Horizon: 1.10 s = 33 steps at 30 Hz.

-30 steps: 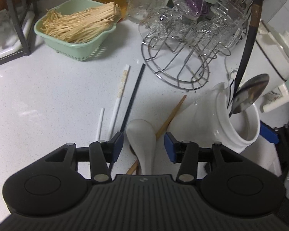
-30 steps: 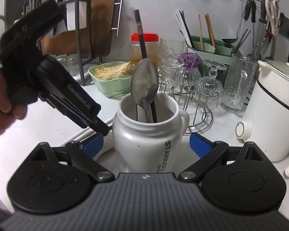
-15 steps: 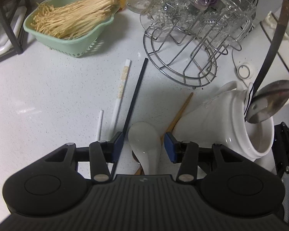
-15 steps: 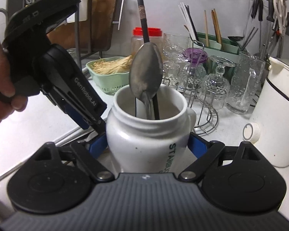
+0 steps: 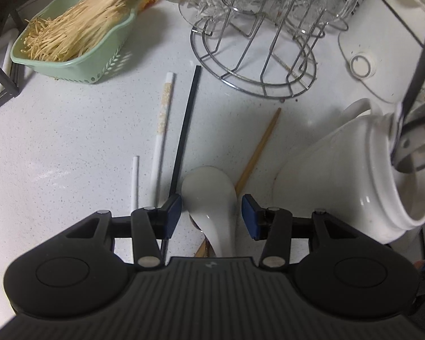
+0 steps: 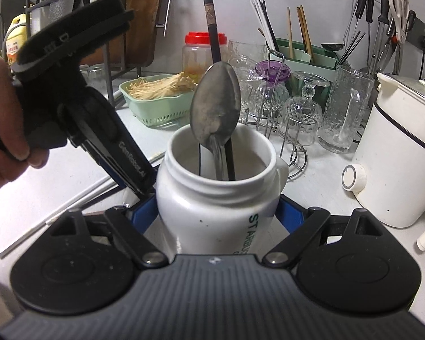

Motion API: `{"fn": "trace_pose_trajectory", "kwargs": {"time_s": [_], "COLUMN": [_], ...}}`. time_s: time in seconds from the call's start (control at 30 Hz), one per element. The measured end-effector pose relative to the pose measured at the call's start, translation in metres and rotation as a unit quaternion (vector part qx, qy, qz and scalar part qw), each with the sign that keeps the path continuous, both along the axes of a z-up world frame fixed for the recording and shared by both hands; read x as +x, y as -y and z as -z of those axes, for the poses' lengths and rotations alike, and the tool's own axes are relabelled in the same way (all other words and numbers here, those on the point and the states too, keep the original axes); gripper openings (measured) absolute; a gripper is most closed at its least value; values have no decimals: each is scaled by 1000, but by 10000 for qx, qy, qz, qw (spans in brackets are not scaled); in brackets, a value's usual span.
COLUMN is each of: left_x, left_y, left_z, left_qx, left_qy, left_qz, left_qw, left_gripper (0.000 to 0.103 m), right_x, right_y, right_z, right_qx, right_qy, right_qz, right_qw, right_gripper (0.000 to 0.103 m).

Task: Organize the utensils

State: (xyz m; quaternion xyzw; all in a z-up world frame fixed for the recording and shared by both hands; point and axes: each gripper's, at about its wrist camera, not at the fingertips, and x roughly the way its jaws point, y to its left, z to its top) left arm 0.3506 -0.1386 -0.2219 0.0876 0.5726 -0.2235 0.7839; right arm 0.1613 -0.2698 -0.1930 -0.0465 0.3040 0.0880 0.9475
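Bare white speckled counter (image 5: 56, 130) open at left; wire glass rack (image 5: 255, 65) blocking beyond. White ceramic jar (image 5: 354, 175) crowding right.

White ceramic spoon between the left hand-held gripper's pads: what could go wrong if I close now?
1. The ceramic spoon lies across a wooden chopstick and beside a black chopstick; the left hand-held gripper may catch them.
2. Glazed bowl could slip.
3. The mug, held by the right hand-held gripper, is close; lifting may knock it.
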Motion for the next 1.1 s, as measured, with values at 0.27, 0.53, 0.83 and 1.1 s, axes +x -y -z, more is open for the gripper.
{"fn": "trace_pose_trajectory", "kwargs": {"time_s": [0.27,0.53,0.83,1.1], "left_x": [1,3,-7,-25], "left_y": [4,6,-10,-26], "left_z": [3,3,-11,-37], "left_qx": [115,121,-140,-414], "left_qy": [91,216,345,628], "left_qz": [0,81,29,45], "left_qw": [9999,9997,9993,9972], "left_gripper": [53,49,49,48], "right_x": [3,3,5,6], "right_y": [2,3,1,2], "right_z": [-1,-2,-2,0], "right_qx": [1,5,-2,27], "right_qy": [-26,-28,-33,24], "right_qz": [-50,-92,-108,-173], "right_qw": [10000,10000,9999,9998], "right_gripper": [91,91,91,91]}}
